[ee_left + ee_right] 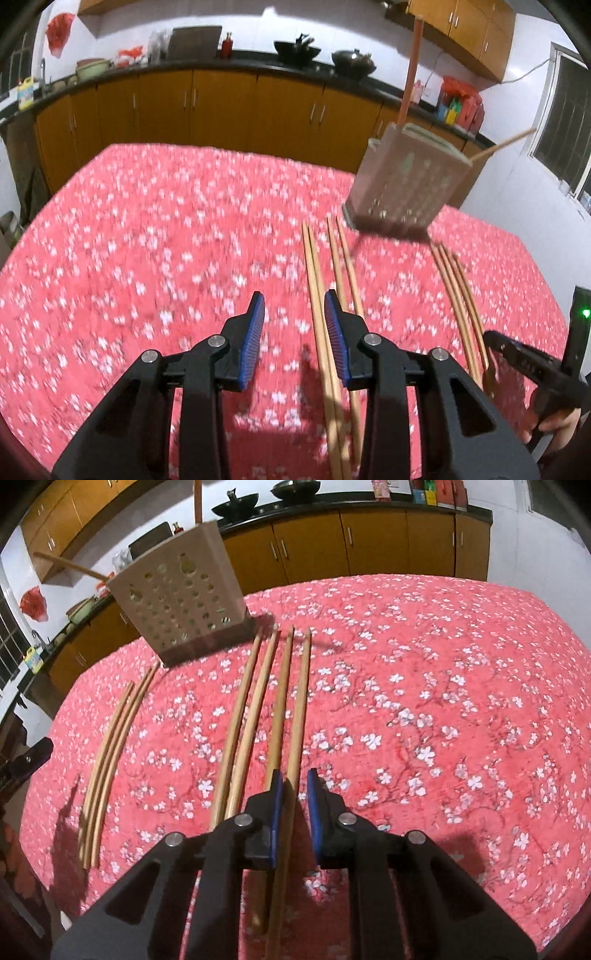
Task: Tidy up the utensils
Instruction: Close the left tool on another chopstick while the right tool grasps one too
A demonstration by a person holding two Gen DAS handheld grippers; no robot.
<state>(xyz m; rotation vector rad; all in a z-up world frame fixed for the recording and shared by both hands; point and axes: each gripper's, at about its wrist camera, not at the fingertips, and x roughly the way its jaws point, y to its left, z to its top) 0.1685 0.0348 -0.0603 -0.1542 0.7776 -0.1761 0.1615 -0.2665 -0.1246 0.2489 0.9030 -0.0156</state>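
Observation:
Several wooden chopsticks lie in pairs on a red floral tablecloth. A perforated utensil holder (pixel 406 184) stands at the far right with a stick and a red handle in it; it also shows in the right wrist view (pixel 184 598). My left gripper (pixel 294 317) is open above the cloth, with one pair of chopsticks (pixel 319 306) running between its fingers near the right pad. My right gripper (pixel 294 805) is open, with one chopstick (pixel 297 720) lying between its fingers. Another bundle of chopsticks (pixel 110 753) lies to the left.
The red tablecloth (pixel 443 701) covers the whole table. Kitchen cabinets (pixel 221 107) and a counter with woks stand behind the table. The other gripper (pixel 528 365) shows at the right edge of the left wrist view.

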